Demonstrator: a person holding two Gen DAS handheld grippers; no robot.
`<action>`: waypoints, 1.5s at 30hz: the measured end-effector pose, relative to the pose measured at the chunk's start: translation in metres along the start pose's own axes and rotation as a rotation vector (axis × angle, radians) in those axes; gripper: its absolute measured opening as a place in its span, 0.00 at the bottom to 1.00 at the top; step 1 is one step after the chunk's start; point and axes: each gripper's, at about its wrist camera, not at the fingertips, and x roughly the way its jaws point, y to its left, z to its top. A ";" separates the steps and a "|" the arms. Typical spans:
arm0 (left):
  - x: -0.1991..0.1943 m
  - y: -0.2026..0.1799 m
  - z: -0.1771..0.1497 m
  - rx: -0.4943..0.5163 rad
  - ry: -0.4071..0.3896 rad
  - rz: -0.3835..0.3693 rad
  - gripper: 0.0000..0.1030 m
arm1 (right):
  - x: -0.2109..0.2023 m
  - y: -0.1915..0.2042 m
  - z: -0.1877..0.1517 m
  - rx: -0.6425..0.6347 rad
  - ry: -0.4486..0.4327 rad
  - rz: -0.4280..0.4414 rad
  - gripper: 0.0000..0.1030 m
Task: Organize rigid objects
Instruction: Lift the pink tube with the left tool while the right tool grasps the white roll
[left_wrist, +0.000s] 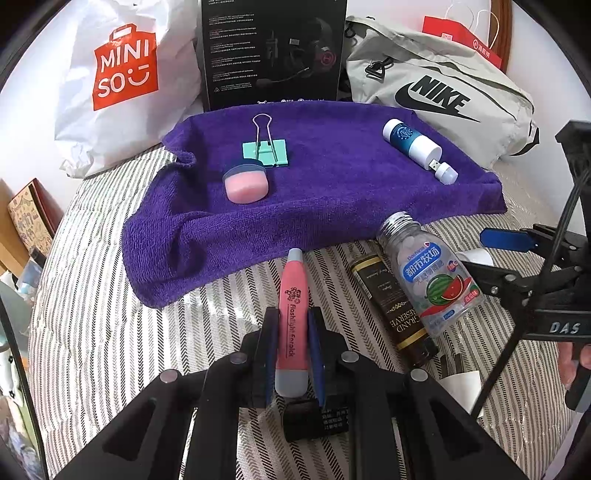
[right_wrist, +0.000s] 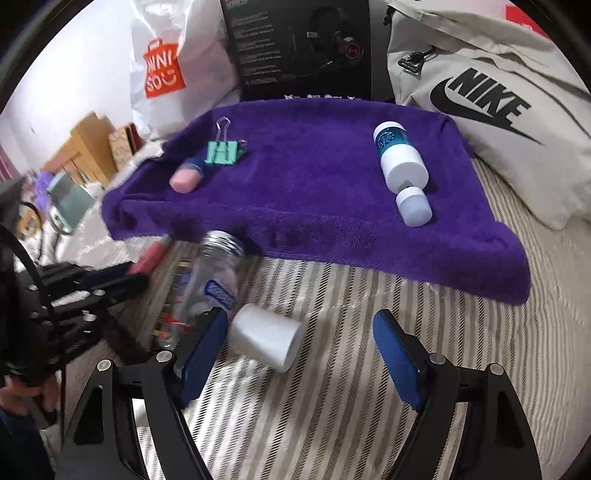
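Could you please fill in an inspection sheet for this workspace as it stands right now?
Surface: striped bedding with a purple towel spread on it.
Job's things: binder clip, pink case and blue-white bottle on the towel; candy bottle, dark box and white cup on the bedding.
Clutter: nothing seen.
Grippers: left gripper shut on pink flashlight; right gripper open, beside the cup.
Cables: black cables on the rigs.
Surroundings: Miniso bag, black box, Nike bag.
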 end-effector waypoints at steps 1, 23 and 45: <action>0.000 0.001 0.001 -0.002 -0.001 -0.003 0.16 | 0.001 0.000 -0.001 -0.007 0.004 -0.012 0.76; 0.000 0.002 0.000 -0.013 -0.014 0.002 0.16 | -0.007 0.001 -0.017 -0.080 0.000 -0.053 0.33; -0.020 0.019 -0.008 -0.094 -0.008 -0.004 0.16 | -0.037 -0.026 -0.024 -0.053 0.000 -0.011 0.30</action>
